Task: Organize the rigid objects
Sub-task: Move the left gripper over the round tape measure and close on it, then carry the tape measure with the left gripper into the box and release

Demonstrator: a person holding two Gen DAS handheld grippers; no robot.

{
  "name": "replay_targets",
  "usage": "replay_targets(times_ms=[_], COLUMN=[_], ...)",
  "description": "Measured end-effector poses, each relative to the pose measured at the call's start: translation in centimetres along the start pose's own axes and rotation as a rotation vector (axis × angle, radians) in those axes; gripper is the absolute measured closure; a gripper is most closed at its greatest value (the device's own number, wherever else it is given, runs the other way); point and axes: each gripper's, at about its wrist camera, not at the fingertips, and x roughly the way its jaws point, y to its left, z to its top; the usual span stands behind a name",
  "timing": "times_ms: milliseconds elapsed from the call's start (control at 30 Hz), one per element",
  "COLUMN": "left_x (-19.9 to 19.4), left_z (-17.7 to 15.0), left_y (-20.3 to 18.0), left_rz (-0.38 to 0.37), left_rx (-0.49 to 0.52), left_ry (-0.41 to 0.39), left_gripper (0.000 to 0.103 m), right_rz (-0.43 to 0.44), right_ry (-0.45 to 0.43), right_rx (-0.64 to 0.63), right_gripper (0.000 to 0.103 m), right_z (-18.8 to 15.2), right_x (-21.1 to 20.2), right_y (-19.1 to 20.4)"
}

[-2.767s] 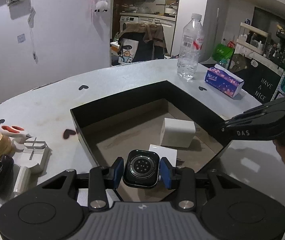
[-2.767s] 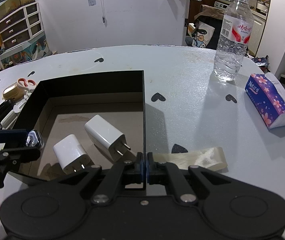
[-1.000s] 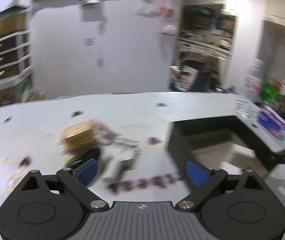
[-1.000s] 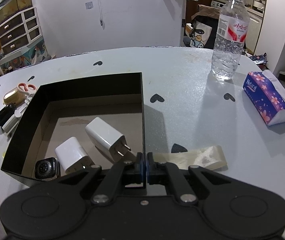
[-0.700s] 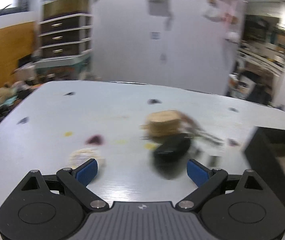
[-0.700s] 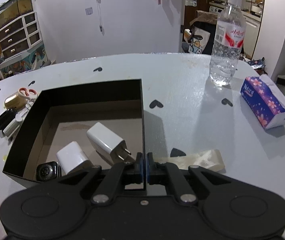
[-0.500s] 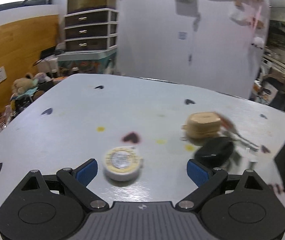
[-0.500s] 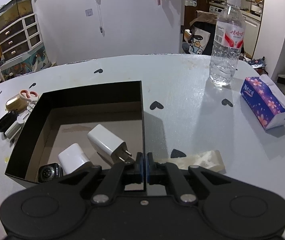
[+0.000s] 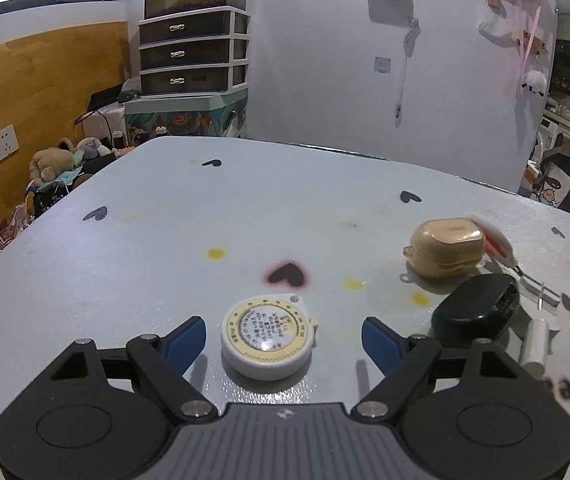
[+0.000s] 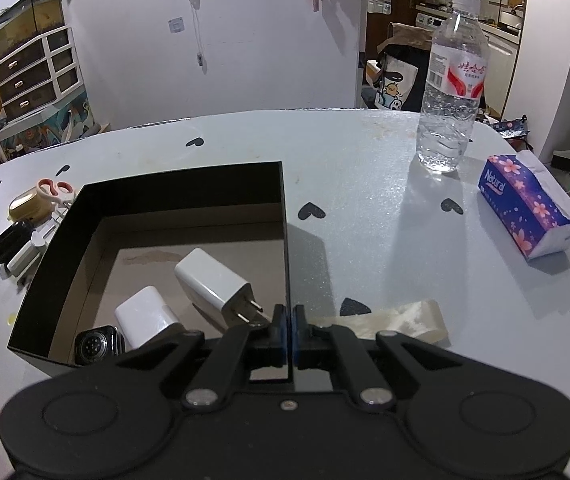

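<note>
A round white tape measure (image 9: 267, 336) with a yellow ring lies on the table between the blue pads (image 9: 185, 344) of my left gripper (image 9: 283, 344). Its jaws are closing, with a gap still showing on each side of the tape measure. My right gripper (image 10: 287, 332) is shut on the right wall of the black box (image 10: 181, 182). Inside the box lie two white chargers (image 10: 213, 284) (image 10: 147, 320) and a smartwatch (image 10: 95, 346).
Right of the tape measure sit a beige earbud case (image 9: 445, 248), a black case (image 9: 475, 312), scissors (image 9: 493, 240) and a small white piece (image 9: 535, 346). A water bottle (image 10: 451, 92), a tissue pack (image 10: 525, 208) and a strip of tape (image 10: 397, 320) are right of the box.
My left gripper swung left, away from the box, and sank over the tape measure; its jaws have narrowed. The watch it held lies in the box. The right gripper kept still.
</note>
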Motion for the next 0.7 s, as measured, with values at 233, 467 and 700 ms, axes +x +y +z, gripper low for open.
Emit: replay_targets(times_ms=[233, 467, 700], left_x=[1.0, 0.7, -2.9], left_z=[0.0, 0.0, 1.0], left_y=[0.0, 0.1, -2.2], left_rz=[0.04, 0.037, -0.08], left_rx=[0.004, -0.001, -0.001], left_ry=[0.014, 0.016, -0.063], left_gripper=[0.046, 0.046, 0.046], right_rz=[0.001, -0.001, -0.003], right_ry=[0.001, 0.002, 0.001], right_rx=[0.004, 0.004, 0.0], right_gripper=[0.1, 0.1, 0.1], right_z=[0.0, 0.1, 0.1], right_x=[0.0, 0.1, 0.1], right_y=[0.0, 0.0, -0.1])
